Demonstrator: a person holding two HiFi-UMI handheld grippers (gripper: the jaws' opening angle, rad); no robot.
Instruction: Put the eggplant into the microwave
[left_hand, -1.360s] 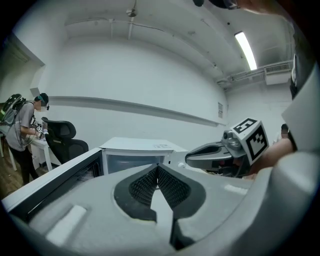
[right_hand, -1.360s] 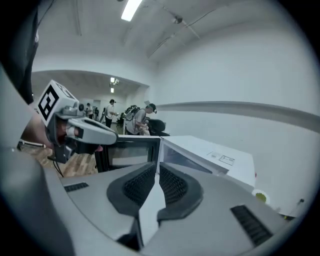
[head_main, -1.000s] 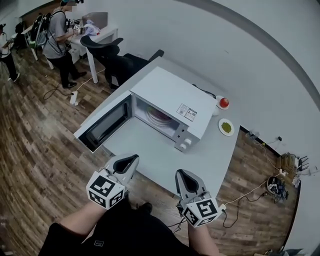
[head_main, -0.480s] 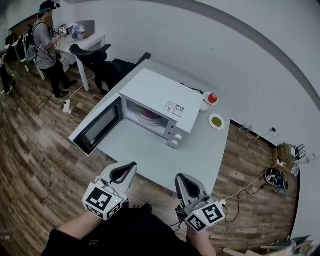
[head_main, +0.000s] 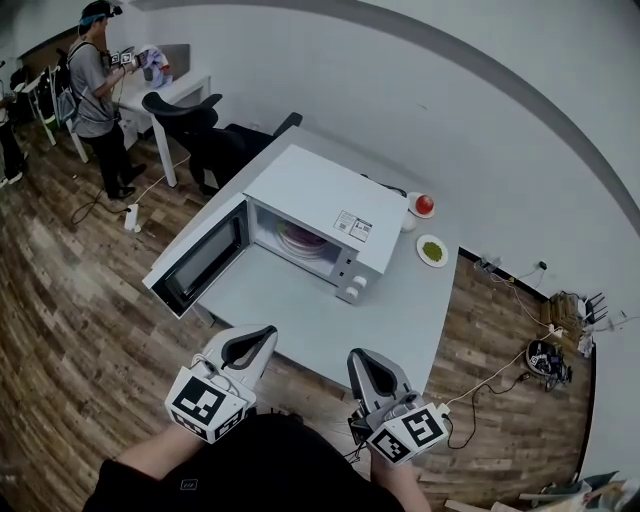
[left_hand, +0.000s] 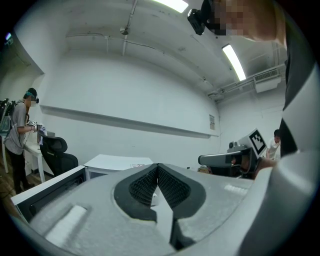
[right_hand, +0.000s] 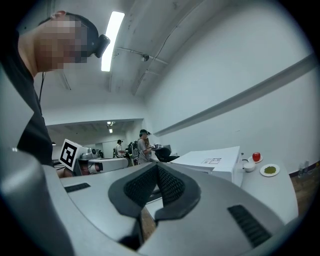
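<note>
At table's near edge: left gripper (head_main: 262, 333) and right gripper (head_main: 358, 356) both held up, jaws closed tip to tip, nothing between them. Microwave (head_main: 320, 195) sits mid-table (head_main: 400, 320), door (head_main: 200, 255) swung open leftward, plate (head_main: 300, 240) inside.

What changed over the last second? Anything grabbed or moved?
Nothing was grabbed or released. Only the head camera shifted, sliding the whole scene slightly in frame. The left gripper and right gripper stay low near the person's body, each claw shut and empty. The microwave is as it was: door swung open, plate inside.
</note>
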